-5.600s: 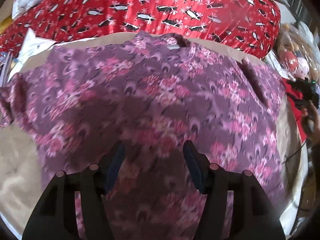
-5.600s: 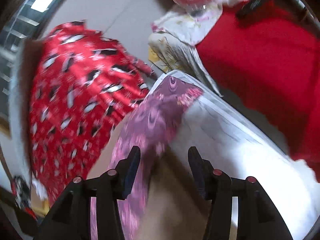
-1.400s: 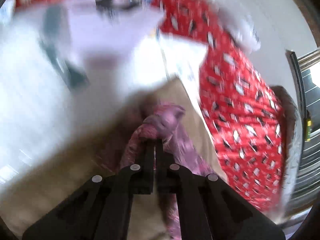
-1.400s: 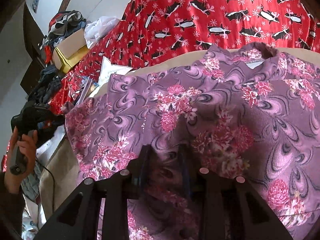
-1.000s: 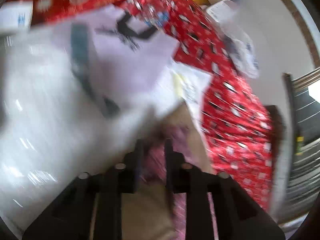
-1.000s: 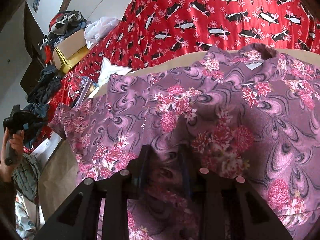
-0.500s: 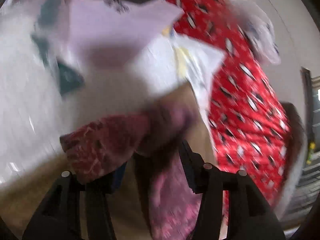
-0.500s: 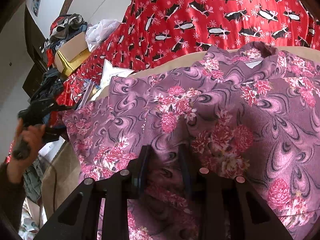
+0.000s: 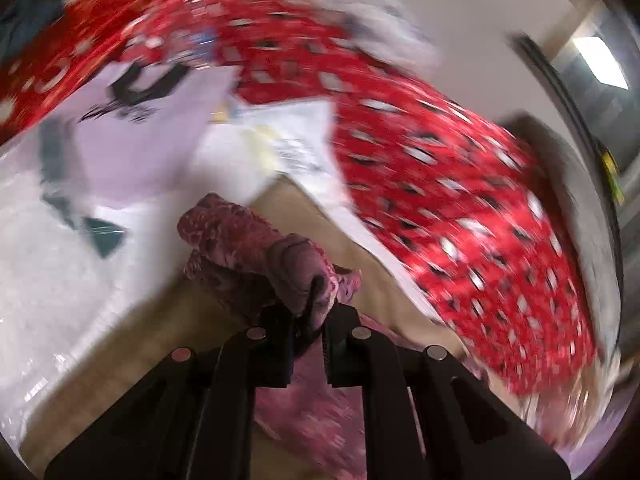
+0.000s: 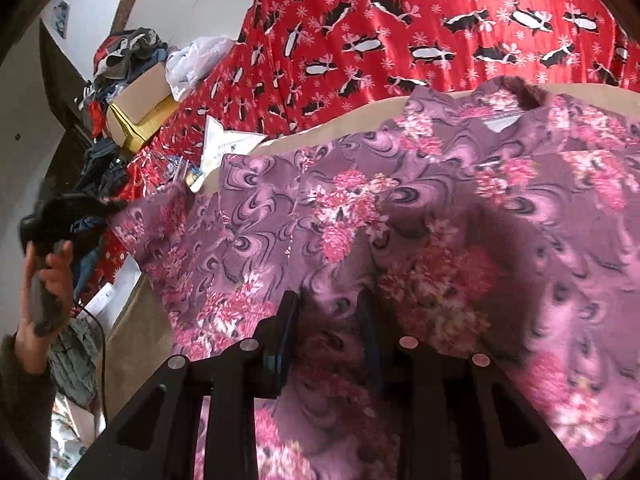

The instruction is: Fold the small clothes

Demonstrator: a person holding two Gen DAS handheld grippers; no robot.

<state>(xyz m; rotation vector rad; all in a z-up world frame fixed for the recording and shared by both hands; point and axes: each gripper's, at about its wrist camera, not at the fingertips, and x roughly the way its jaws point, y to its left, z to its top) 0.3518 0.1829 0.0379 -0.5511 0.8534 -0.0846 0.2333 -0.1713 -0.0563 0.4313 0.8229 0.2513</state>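
A purple shirt with pink flowers [image 10: 400,208] lies spread on a beige table [image 10: 132,320]. My right gripper [image 10: 330,308] stands on its middle, with a raised fold of cloth pinched between its fingers. In the left wrist view my left gripper [image 9: 310,312] is shut on the bunched end of the shirt's sleeve [image 9: 248,240], held just above the table's corner [image 9: 304,216]. The right wrist view shows that gripper [image 10: 60,216] at the far left, in a hand [image 10: 44,280], at the sleeve's tip [image 10: 132,220].
A red penguin-print cloth [image 10: 400,20] covers the far side. White plastic bags [image 9: 120,140] and papers [image 10: 224,144] lie off the table's left corner. A cardboard box [image 10: 140,96] with clothes piled on it stands further left.
My left gripper opened, then shut again on the sleeve end and swung across with it. The sleeve is pulled out further to the left. My right gripper has stayed put.
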